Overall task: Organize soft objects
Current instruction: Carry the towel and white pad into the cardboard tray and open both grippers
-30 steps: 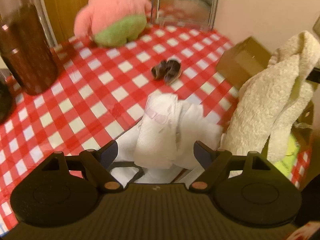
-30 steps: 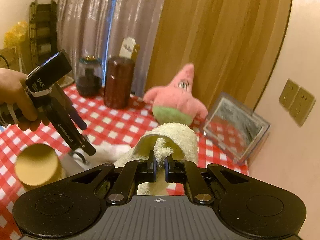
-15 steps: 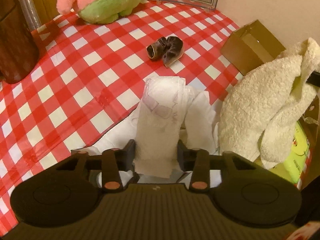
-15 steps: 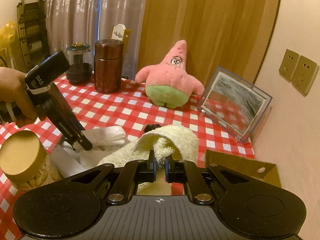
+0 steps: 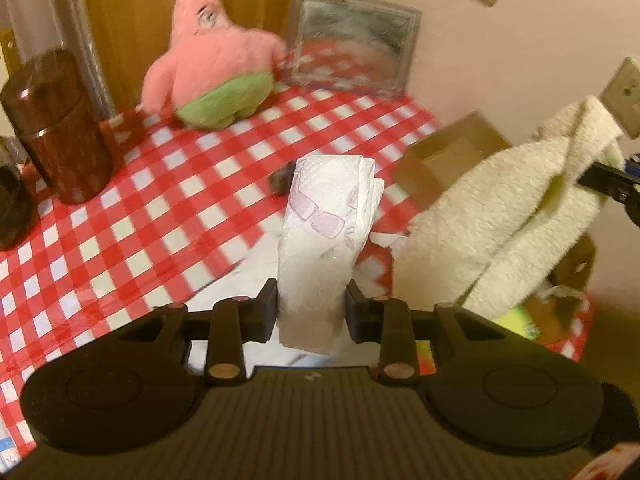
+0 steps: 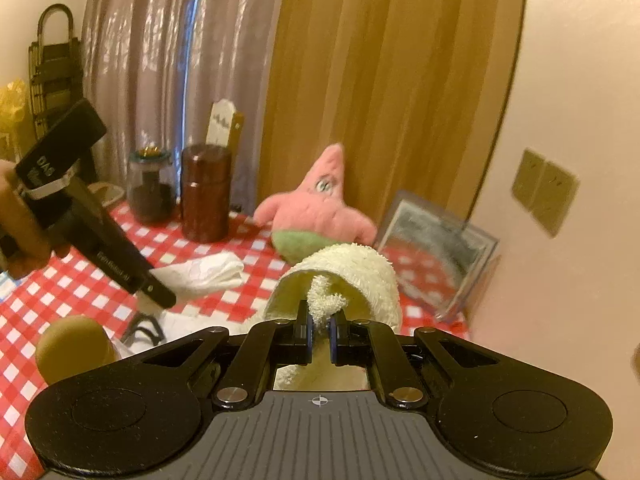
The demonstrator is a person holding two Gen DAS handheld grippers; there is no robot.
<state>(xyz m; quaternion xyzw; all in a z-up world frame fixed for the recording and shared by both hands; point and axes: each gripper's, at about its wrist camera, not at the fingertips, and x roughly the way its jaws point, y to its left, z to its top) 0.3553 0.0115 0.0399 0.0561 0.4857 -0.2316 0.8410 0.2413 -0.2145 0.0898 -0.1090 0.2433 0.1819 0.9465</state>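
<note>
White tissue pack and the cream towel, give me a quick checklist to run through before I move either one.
1. Left gripper closed on the white tissue pack: ok; its jaws have just been closing, pads press its sides.
2. Pack clear of the checkered tablecloth: ok, it looks lifted.
3. Right gripper shut on the cream towel: ok.
4. Towel hanging free of the cardboard box: cannot tell.
5. Pink plush star out of the way: ok, it sits at the back.
</note>
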